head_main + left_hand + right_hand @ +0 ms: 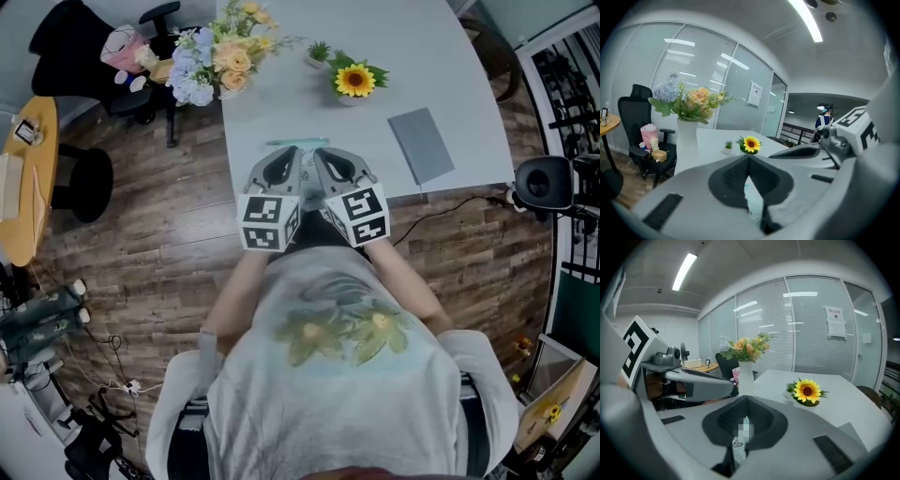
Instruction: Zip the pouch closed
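Observation:
The pale teal pouch (298,142) lies on the white table (281,112) near its front edge. Only a thin strip of it shows past the gripper tips. My left gripper (298,153) and right gripper (317,152) hover side by side just above it, both shut, tips angled toward each other. In the left gripper view the jaws (749,157) meet with nothing between the tips, and the pouch (753,199) shows through the hollow behind them. The right gripper's jaws (746,398) also meet, and a pale strip of the pouch with a small logo (738,446) shows low in their gap.
A vase of flowers (220,61) stands at the table's far left. A sunflower pot (354,82) and a tiny plant (319,52) sit further back. A grey notebook (422,145) lies at the right. A black chair (141,47) and a round wooden table (23,178) stand on the left.

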